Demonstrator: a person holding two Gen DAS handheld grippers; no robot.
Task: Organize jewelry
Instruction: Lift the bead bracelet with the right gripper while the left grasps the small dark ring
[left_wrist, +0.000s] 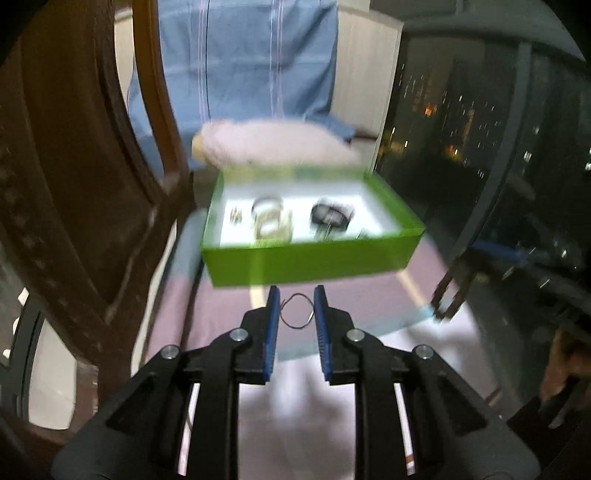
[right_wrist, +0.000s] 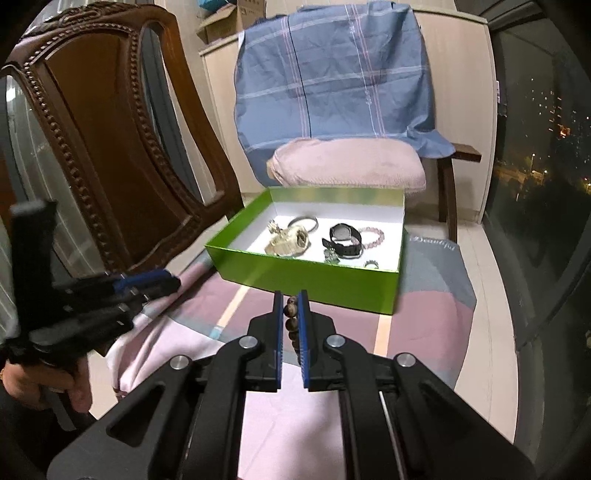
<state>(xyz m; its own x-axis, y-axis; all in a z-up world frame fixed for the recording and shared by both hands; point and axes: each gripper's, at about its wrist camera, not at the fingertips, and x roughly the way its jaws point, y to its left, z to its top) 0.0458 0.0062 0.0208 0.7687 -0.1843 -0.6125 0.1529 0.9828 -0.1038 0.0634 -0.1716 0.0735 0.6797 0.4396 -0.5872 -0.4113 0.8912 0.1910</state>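
A green box (right_wrist: 306, 275) with a white inside stands on the bed and holds a pale watch (right_wrist: 290, 242), a black watch (right_wrist: 343, 240), a silver bangle (right_wrist: 303, 221), a pink bead bracelet (right_wrist: 373, 236) and a ring (right_wrist: 370, 263). My right gripper (right_wrist: 290, 304) is shut on a brown bead bracelet (right_wrist: 291, 325) just in front of the box. My left gripper (left_wrist: 296, 301) is shut on a thin dark wire ring (left_wrist: 295, 312) in front of the green box (left_wrist: 314, 262). The left wrist view is blurred. The left gripper also shows at the left of the right wrist view (right_wrist: 147, 282).
A carved wooden chair (right_wrist: 110, 147) stands to the left of the box. A pink pillow (right_wrist: 347, 166) and a blue plaid cloth (right_wrist: 332, 77) over a chair lie behind it. A dark window (right_wrist: 539, 166) is on the right. The bed has a pink and grey sheet (right_wrist: 424, 310).
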